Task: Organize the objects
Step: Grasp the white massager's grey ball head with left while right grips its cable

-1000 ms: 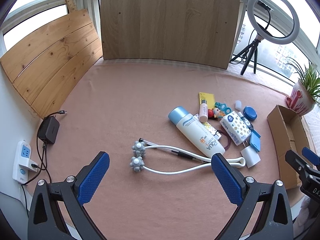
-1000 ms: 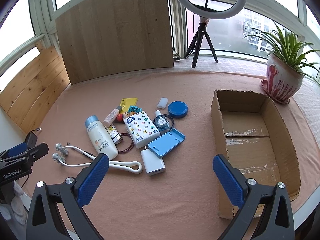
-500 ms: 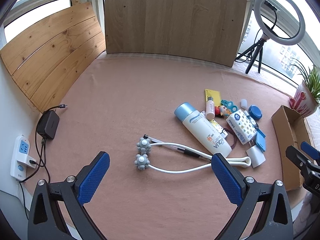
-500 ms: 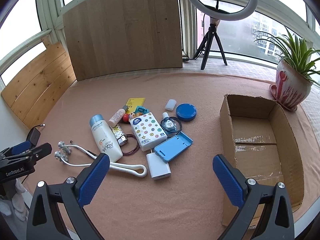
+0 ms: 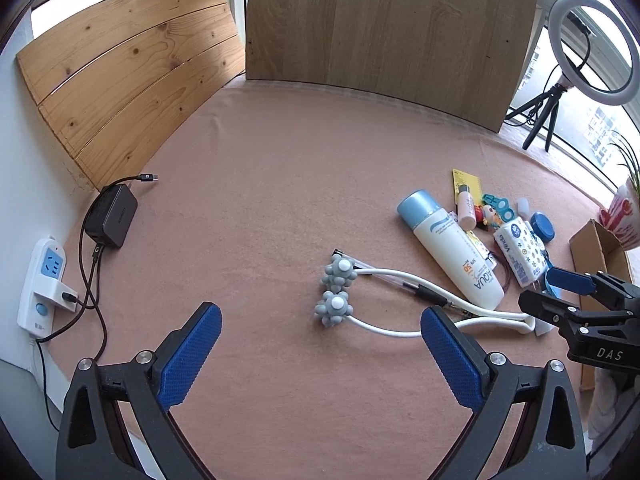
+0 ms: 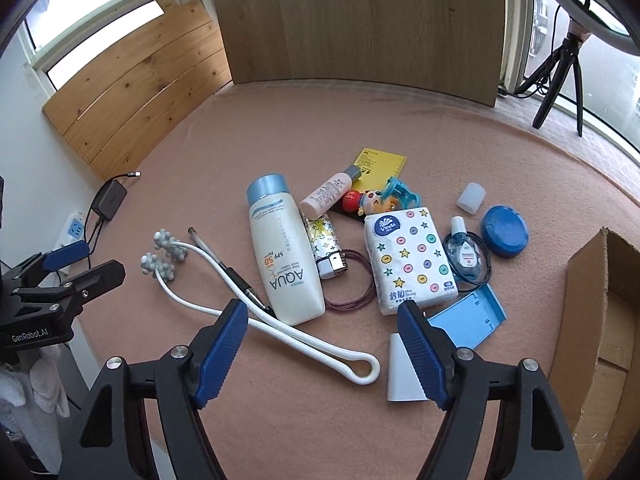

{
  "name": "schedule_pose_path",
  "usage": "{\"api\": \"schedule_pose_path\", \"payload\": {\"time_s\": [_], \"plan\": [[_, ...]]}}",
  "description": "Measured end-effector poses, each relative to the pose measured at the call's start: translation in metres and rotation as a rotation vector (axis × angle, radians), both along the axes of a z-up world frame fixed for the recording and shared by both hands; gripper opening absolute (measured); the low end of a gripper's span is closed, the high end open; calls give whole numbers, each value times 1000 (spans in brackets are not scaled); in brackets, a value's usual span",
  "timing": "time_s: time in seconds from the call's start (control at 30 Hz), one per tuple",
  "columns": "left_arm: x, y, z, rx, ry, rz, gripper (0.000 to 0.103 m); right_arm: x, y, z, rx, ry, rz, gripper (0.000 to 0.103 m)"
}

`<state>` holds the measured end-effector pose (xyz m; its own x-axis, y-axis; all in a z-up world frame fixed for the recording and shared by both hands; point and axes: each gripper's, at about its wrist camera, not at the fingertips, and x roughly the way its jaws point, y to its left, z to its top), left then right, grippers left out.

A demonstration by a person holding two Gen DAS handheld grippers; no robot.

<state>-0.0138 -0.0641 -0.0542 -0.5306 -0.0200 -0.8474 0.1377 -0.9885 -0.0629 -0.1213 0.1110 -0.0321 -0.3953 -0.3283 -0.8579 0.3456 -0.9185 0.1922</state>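
My right gripper (image 6: 320, 316) hovers over the near end of a pile on the pink cloth. Its jaws are closing with nothing pressed between them. Just beyond its fingertips lie the base of the white AQUA bottle (image 6: 286, 256) and the looped handle of the white massager (image 6: 256, 312). A white charger block (image 6: 402, 372) sits by the right finger. A star-printed tissue pack (image 6: 408, 260), a lighter (image 6: 326, 248) and a blue case (image 6: 468, 320) lie farther on. My left gripper (image 5: 320, 316) stands open and empty just short of the massager's grey heads (image 5: 336, 292).
An open cardboard box (image 6: 588, 320) stands at the right edge. A round blue tin (image 6: 505, 231), eye drops (image 6: 464, 248), a small pink bottle (image 6: 330, 194), a toy (image 6: 372, 202) and a yellow card (image 6: 380, 162) lie behind. A power strip (image 5: 42, 280) and black adapter (image 5: 112, 216) sit at the left.
The right gripper swung left and down from beside the box to over the pile, and its jaws narrowed. The left gripper came lower and nearer the massager heads, still open.
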Motion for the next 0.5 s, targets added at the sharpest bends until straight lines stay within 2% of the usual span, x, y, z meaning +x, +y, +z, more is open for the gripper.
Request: {"api": "schedule_pose_path", "payload": {"time_s": [0.23,0.3,0.5], "plan": [[-4,-18,-12,27,-32,29,97,-16,-15,-22,36,-80,85,71],[-6,-20,-15,28,-33,35,94,-18,-16,-25,30,-109,97,67],[-10,-17,-25,58,-61,16,82,-16,-22,-28,27,-155,114,66]]}}
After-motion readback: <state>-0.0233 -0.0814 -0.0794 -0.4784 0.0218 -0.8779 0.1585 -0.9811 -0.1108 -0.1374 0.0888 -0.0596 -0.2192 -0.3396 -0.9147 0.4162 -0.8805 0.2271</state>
